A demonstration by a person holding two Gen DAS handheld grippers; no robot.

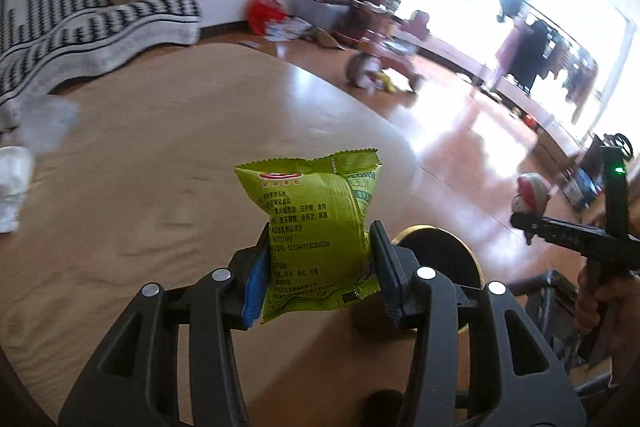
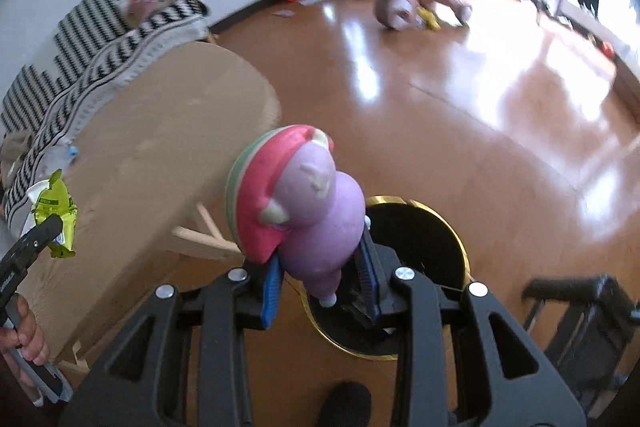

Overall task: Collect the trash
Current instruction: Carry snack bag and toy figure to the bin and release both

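1. Above the near right edge of the tan table (image 1: 160, 155), in the left wrist view, the left gripper (image 1: 320, 259) is squeezing a green snack packet (image 1: 316, 227) between its jaws, holding it upright in the air. To the right of it, partly hidden behind the right jaw, a black bin with a gold rim (image 1: 444, 251) is standing on the floor. Its inside is hidden here. At the far left of the table, a clear crumpled bottle (image 1: 48, 123) and a white wad (image 1: 14, 183) are lying untouched, so collection appears to be only partly done.

2. At the right edge of the same view, the right gripper (image 1: 524, 223) is carrying a pink and purple toy figure (image 1: 530, 193), well apart from the packet.

3. Over the wooden floor (image 2: 440, 107), in the right wrist view, the right gripper (image 2: 320, 267) is clamping the toy figure (image 2: 304, 199) by its lower body, just above the near left rim of the bin (image 2: 460, 239). The bin's mouth is showing only dark; contents cannot be made out.

4. At the far left of this view, the left gripper (image 2: 32, 239) is gripping the packet (image 2: 56, 219) above the table (image 2: 160, 131). Judging by this, neither item is in the bin yet; both drops, and the items on the table, are left.
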